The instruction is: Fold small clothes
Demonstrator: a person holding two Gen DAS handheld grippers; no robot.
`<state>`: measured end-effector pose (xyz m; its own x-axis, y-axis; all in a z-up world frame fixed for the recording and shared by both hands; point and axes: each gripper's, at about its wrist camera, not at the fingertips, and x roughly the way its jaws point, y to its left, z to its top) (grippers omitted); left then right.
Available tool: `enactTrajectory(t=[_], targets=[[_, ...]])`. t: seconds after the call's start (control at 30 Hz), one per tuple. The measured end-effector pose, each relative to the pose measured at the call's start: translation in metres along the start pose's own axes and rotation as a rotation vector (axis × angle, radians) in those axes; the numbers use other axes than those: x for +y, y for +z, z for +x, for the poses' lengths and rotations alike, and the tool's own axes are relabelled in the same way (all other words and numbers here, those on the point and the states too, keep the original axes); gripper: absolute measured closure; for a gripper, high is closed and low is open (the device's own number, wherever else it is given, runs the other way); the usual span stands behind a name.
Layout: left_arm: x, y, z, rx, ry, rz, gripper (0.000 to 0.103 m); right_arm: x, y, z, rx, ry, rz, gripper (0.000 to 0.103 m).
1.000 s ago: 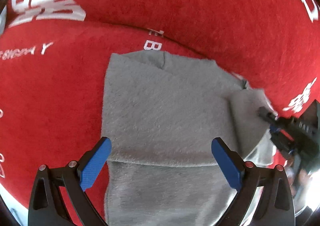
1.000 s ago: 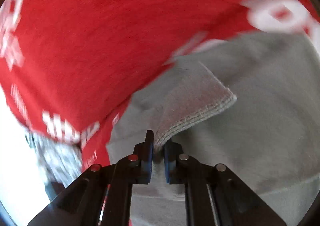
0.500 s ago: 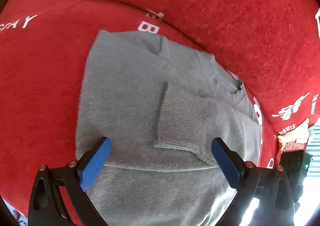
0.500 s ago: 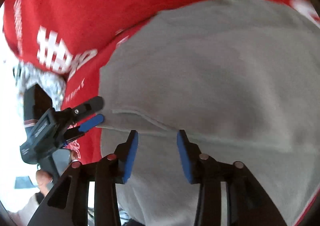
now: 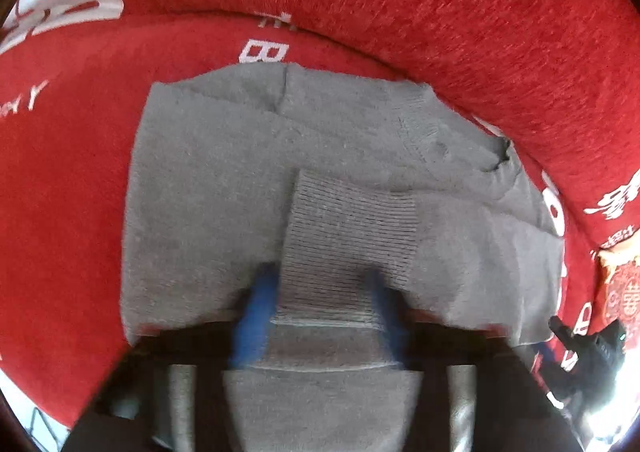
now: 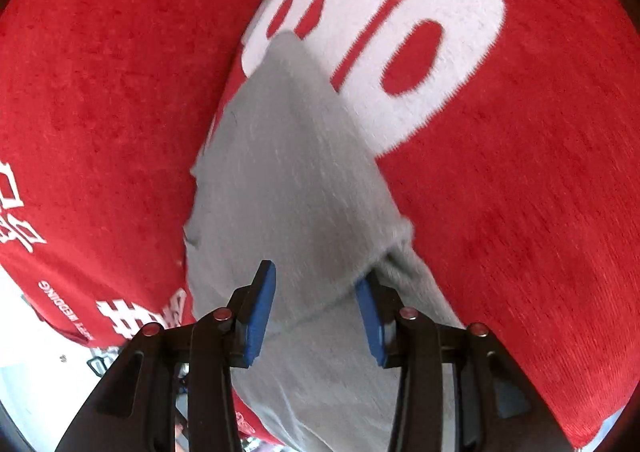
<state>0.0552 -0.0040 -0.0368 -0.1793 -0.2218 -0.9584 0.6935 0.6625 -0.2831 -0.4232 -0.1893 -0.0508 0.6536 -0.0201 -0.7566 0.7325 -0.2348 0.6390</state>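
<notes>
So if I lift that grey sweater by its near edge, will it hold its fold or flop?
Likely floppy: the grey knit sweater lies limp and creased on the red cover. The folded-in ribbed cuff rests loose on top, so it may slide off. The fuzzy knit probably grips rather than slips; it bunches at the right tool, whose jaws have just been closing.

right gripper (image 6: 316, 312) at 6 o'clock, jaws just been closing, blue pads still apart with grey knit sweater (image 6: 288, 156) between them, not pinched; sweater runs toward 12 on red sofa cover (image 6: 540, 212) with white lettering
</notes>
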Motion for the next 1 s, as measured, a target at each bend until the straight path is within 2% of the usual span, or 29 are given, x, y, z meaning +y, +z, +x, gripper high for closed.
enactTrajectory(t=[0.03,0.1,0.2,0.37,0.43,0.47,0.53,0.6,0.67,0.7,0.73,0.8,0.87,1.0], targets=[[0.002,0.000,-0.002,0.002,-0.013,0.000,0.086,0.004,0.003,0.000,0.005,-0.019,-0.030,0.096],[0.005,-0.004,-0.012,-0.017,-0.052,0.000,0.088,0.009,0.008,-0.007,0.007,-0.030,-0.093,0.096],[0.003,-0.018,-0.027,-0.044,-0.059,0.037,0.090,0.010,0.015,-0.023,0.014,-0.036,-0.182,0.096],[0.010,-0.038,-0.010,-0.014,-0.003,0.032,0.091,-0.014,0.022,-0.020,0.045,-0.124,-0.221,0.096],[0.015,-0.040,-0.012,-0.031,-0.009,0.013,0.091,-0.019,0.020,-0.016,0.060,-0.098,-0.212,0.096],[0.014,-0.039,-0.015,-0.038,0.012,0.017,0.090,-0.018,0.019,-0.017,0.061,-0.100,-0.220,0.096],[0.018,-0.037,-0.025,-0.064,0.078,0.033,0.090,-0.016,0.015,-0.018,0.079,-0.120,-0.244,0.091],[0.022,-0.036,-0.033,-0.068,0.114,0.041,0.090,-0.012,0.010,-0.020,0.111,-0.141,-0.270,0.084],[0.024,-0.034,-0.042,-0.069,0.126,0.049,0.090,-0.007,0.004,-0.030,0.113,-0.164,-0.311,0.068],[0.024,-0.034,-0.046,-0.072,0.131,0.057,0.090,-0.004,0.000,-0.036,0.097,-0.166,-0.329,0.054],[0.020,-0.034,-0.050,-0.078,0.136,0.073,0.090,-0.001,-0.001,-0.042,0.076,-0.160,-0.343,0.051],[0.007,-0.034,-0.049,-0.087,0.132,0.094,0.090,0.002,0.004,-0.055,0.033,-0.150,-0.361,0.051],[-0.007,-0.030,-0.047,-0.098,0.119,0.115,0.090,0.002,0.022,-0.059,-0.001,-0.161,-0.343,0.051],[-0.031,-0.024,-0.033,-0.100,0.121,0.144,0.090,-0.001,0.064,-0.042,-0.025,-0.146,-0.276,0.051]])
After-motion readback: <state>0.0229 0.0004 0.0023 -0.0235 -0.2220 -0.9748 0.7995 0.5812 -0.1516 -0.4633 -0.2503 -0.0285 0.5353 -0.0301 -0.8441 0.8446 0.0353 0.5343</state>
